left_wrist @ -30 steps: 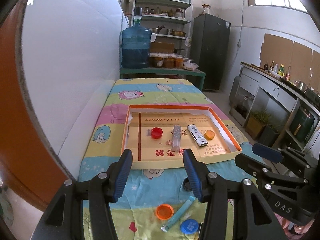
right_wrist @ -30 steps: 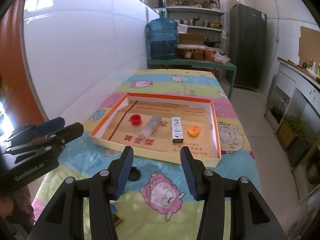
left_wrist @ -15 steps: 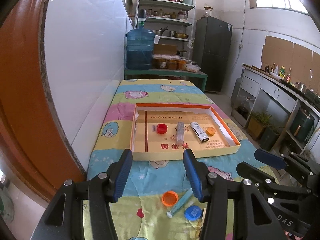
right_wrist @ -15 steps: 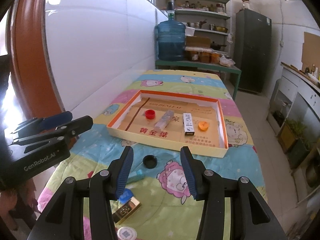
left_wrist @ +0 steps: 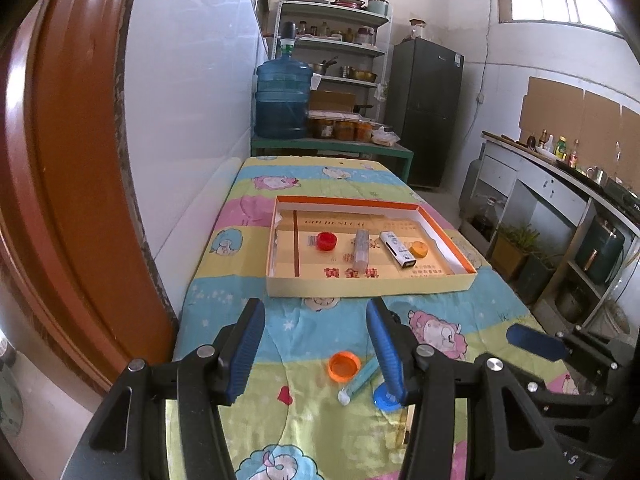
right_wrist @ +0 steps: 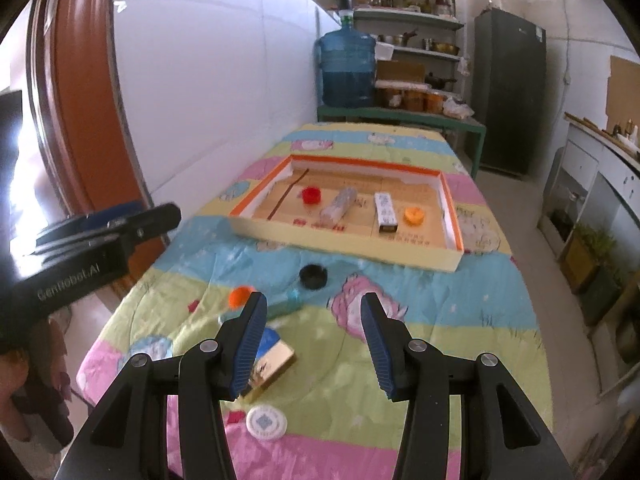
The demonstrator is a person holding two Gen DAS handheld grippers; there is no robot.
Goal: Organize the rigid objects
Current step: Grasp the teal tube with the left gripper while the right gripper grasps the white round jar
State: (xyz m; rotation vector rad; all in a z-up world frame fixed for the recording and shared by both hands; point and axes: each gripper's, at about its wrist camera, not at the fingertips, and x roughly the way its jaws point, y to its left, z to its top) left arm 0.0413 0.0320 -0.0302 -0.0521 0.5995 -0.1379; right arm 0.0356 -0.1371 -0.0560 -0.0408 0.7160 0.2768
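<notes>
While spread and empty, left hand-held gripper (left_wrist: 316, 344) just above orange cap (left_wrist: 343, 366).

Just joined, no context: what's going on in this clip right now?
A person holds two handheld grippers over a table with a cartoon-print cloth. Both the left gripper and right gripper are open and empty. A shallow box already holds a red cap, a clear tube, a small white box and an orange cap. Loose on the cloth: another orange cap, a blue cap, a black cap, a gold box, a white disc.
</notes>
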